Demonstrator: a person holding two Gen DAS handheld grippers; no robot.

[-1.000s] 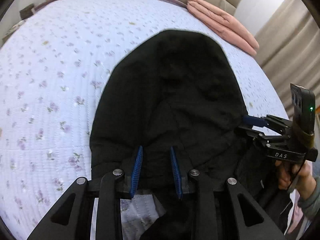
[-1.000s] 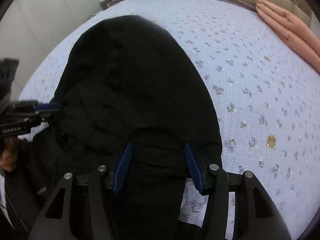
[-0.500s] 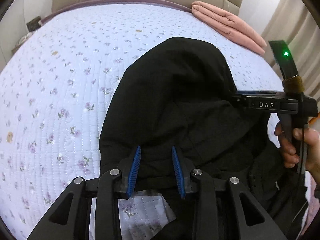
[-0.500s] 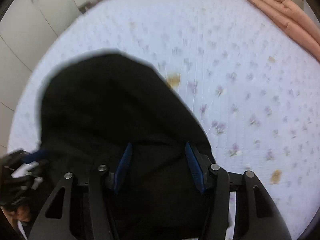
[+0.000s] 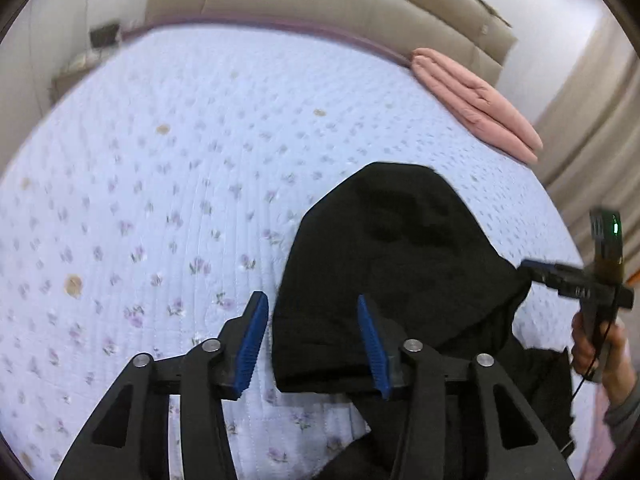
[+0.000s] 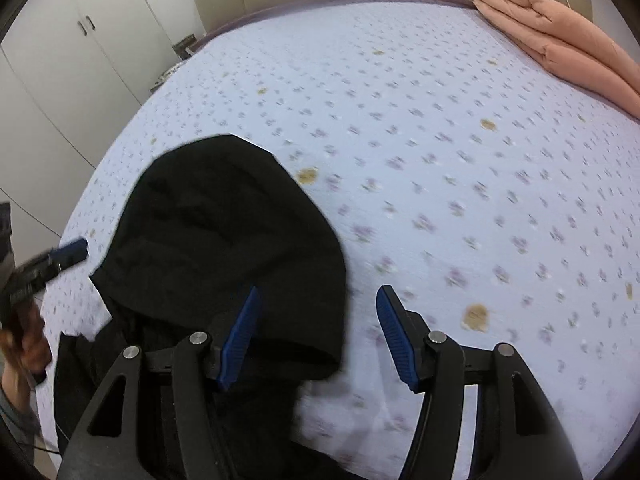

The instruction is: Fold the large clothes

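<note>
one black hooded garment (image 5: 400, 264), one folded pink blanket (image 5: 476, 104), two hand-held grippers (image 5: 312, 340) (image 6: 316, 332), one bed (image 5: 180, 184)

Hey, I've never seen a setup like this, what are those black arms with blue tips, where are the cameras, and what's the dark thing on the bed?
No robot here: a person holds a two-finger tool in each hand, with a camera on each looking along its fingers. One picture comes from the left gripper, the other from the right gripper; each also shows the other tool at its edge. On the flowered bedspread lies a black garment, with a folded pink blanket near the headboard. Both grippers have just been opening and hold nothing; the garment's edge lies between the fingers.
</note>
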